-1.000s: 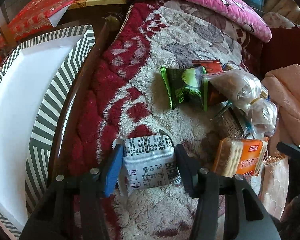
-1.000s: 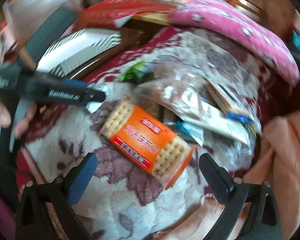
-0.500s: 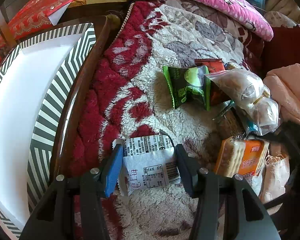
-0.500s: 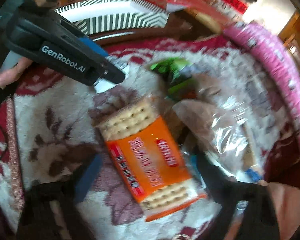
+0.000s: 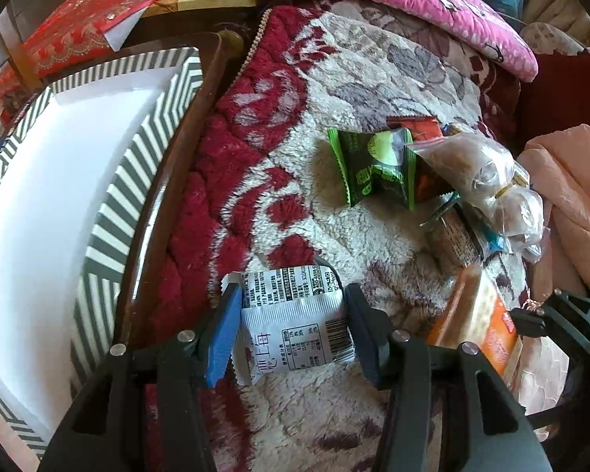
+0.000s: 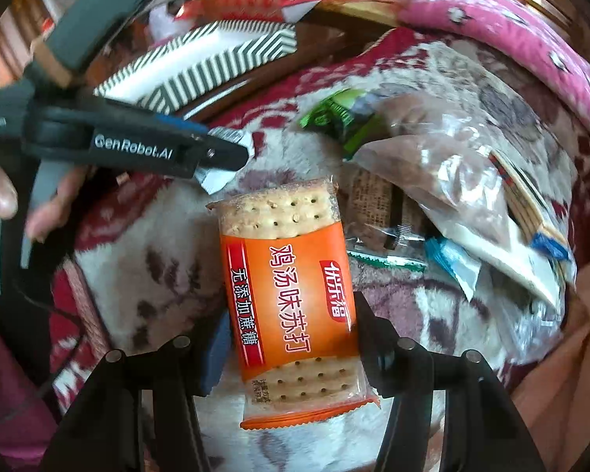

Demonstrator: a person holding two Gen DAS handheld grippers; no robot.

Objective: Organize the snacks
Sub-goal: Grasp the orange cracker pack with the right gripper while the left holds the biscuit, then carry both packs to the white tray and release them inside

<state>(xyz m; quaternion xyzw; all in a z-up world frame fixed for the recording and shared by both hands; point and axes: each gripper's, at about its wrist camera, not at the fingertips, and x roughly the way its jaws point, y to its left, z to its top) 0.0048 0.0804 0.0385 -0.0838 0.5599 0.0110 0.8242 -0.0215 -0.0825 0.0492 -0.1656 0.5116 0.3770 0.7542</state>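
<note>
Striped box (image 5: 110, 212) bare inside; left gripper (image 5: 291, 330) clamping white packet (image 5: 295, 326), right gripper (image 6: 291, 338) around cracker pack (image 6: 291, 299).

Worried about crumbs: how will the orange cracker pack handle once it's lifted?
The cracker pack probably stays stiff, since stacked crackers fill it end to end. They look brittle, so a hard squeeze from the right gripper may crack them. The glossy film could slip.

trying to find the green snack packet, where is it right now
In the left wrist view the green packet lies on the plush blanket, right of centre, against the clear bag.
</note>
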